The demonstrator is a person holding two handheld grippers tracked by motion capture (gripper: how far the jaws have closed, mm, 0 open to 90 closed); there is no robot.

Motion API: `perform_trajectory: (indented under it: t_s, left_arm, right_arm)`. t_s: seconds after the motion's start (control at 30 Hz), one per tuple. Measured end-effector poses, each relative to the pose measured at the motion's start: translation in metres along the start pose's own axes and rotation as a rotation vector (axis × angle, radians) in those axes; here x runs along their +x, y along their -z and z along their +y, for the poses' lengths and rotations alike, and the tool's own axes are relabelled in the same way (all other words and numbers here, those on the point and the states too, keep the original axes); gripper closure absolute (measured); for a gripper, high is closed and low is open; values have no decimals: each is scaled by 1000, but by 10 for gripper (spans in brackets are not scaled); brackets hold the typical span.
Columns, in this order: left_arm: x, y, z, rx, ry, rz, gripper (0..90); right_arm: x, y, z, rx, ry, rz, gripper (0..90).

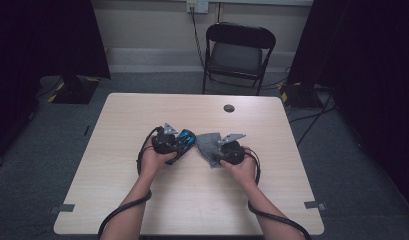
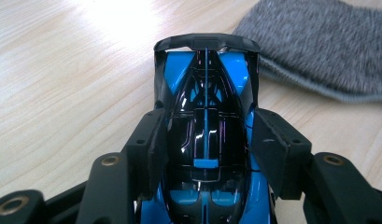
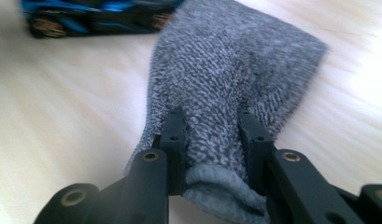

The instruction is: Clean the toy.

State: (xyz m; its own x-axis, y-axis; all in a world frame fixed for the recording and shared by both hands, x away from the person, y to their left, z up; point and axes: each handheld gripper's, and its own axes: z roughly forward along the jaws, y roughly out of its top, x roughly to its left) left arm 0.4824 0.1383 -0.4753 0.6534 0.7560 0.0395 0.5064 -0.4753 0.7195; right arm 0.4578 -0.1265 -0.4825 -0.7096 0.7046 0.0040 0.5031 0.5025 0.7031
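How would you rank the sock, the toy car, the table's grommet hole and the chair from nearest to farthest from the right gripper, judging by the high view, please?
1. Sock: held at the right gripper itself, spreading to its left.
2. Toy car: just past the sock, in the left gripper.
3. Grommet hole: farther up the table, near its far edge.
4. Chair: beyond the table, by the wall.

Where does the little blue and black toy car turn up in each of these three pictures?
High view: the toy car sits mid-table, in the left hand-held gripper.
Left gripper view: centre, between the jaws, tail wing pointing away.
Right gripper view: top left, blurred, side-on.
Shared landmark: the grey sock beside it.
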Motion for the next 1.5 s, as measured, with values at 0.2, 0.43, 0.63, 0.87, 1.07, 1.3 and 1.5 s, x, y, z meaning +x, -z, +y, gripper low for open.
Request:
perform_trajectory:
  t_s: [0.2,0.43,0.63,0.87,1.07,1.3,1.5]
  left_arm:
    - [0,0,0,-3,5,-2,460]
    - [-1,0,-1,-1,7,-1,460]
    - [-1,0,0,1,9,0,460]
    - [-1,0,-1,0,14,-1,460]
    - [-1,0,0,0,13,1,460]
    - [-1,0,0,-1,13,-1,460]
    - [-1,0,0,-1,10,4,460]
  right_arm:
    - [17,-5,3,-15,33,62,683]
    - [35,-8,5,-52,60,142,683]
    - [52,-12,4,-75,92,194,683]
    - [65,-14,2,-91,101,232,683]
    - [71,-14,2,-105,101,256,683]
    - [81,-13,0,-113,135,297,683]
    - [86,-11,-1,-105,162,319,683]
